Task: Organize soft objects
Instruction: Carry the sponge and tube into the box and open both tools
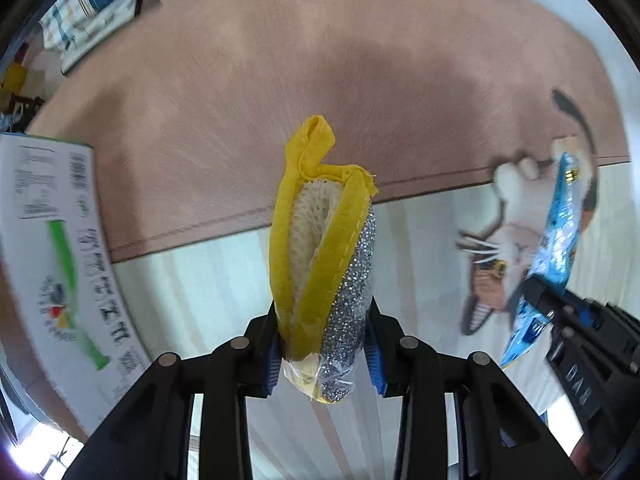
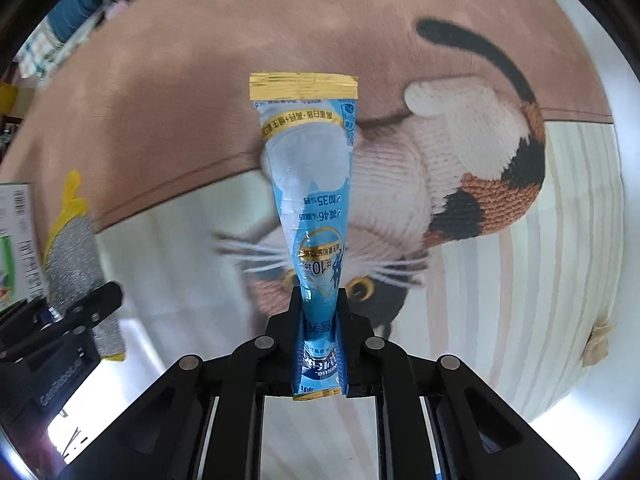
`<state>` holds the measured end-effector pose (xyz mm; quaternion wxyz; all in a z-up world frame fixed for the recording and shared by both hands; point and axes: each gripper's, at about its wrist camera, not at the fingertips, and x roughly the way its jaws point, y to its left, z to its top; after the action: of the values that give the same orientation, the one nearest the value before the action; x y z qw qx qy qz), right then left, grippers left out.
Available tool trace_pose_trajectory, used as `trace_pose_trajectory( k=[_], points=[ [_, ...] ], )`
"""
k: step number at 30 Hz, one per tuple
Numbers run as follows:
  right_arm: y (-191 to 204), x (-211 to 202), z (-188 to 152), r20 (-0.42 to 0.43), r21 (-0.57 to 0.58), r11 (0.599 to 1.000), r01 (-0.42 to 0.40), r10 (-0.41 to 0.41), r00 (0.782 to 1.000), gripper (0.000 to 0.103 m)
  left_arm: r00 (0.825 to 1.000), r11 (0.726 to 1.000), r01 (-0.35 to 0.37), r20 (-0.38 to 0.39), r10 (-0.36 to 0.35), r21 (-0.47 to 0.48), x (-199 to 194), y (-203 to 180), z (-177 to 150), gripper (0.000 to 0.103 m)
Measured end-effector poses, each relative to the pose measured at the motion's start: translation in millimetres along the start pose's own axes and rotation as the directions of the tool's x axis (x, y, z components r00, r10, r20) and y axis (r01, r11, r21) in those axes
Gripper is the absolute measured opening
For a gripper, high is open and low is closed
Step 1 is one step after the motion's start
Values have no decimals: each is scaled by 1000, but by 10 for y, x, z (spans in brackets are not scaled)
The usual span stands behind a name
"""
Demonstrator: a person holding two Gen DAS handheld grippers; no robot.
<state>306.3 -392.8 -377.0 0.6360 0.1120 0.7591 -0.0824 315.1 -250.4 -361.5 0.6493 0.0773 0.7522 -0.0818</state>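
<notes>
Clenched in your left tongs (image 1: 325, 354) is a scrubbing pad (image 1: 320, 256), yellow cloth edging around a pale loofah face with a glittery silver back, gripped at its wrapped bottom end and standing clear above the cat-print cloth (image 1: 224, 280). Your right tongs (image 2: 320, 354) pinch the lower end of a blue sachet (image 2: 310, 184) with gold-banded ends, so both task items hang in the air, none resting on the surface below. In the left wrist view the sachet shows at 3 o'clock and a printed cardboard box (image 1: 52, 248) sits at 9 o'clock (likely the place things go, though nothing here confirms it). Watch the sachet first: the foil is slick and held only near one end, so the long free part could swing or slide out if you move sharply. The pad's plastic wrap is what the left pads bear on, and it may slip over the sponge inside. Both tools hang close together, so bringing them to the box at once risks a knock. Go one at a time, slowly.
</notes>
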Motion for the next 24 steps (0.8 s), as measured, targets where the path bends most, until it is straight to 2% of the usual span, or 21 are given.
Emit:
trace_pose_trajectory(
  k=[5,11,13,18,21,24],
  points=[
    [379,-543,-270,84,-47,997,-65,69,994,14,992,999,40,117,-41,13,-569,153,-325,31],
    [845,-1239,-689,173,-105,988,-116,133,976,13,966,997,75,247,-75,10,-1344,740,-716,31],
    [912,-1420,-869,191,-118,984,-134,155,969,14,957,997,82,280,-79,1,-1563,1055,-852,31],
    [1500,-1710,-1252,211,-177,968,-179,215,954,13,941,995,77,333,-52,-61,-1923,1892,-1102,31],
    [1965,-1803,-1433,204,-223,957,-188,234,951,13,940,991,72,340,-30,-111,-1935,2452,-1243,31],
    [2460,-1802,-1557,183,-262,946,-190,242,953,13,948,983,53,317,6,-177,-1847,3024,-1328,31]
  ],
)
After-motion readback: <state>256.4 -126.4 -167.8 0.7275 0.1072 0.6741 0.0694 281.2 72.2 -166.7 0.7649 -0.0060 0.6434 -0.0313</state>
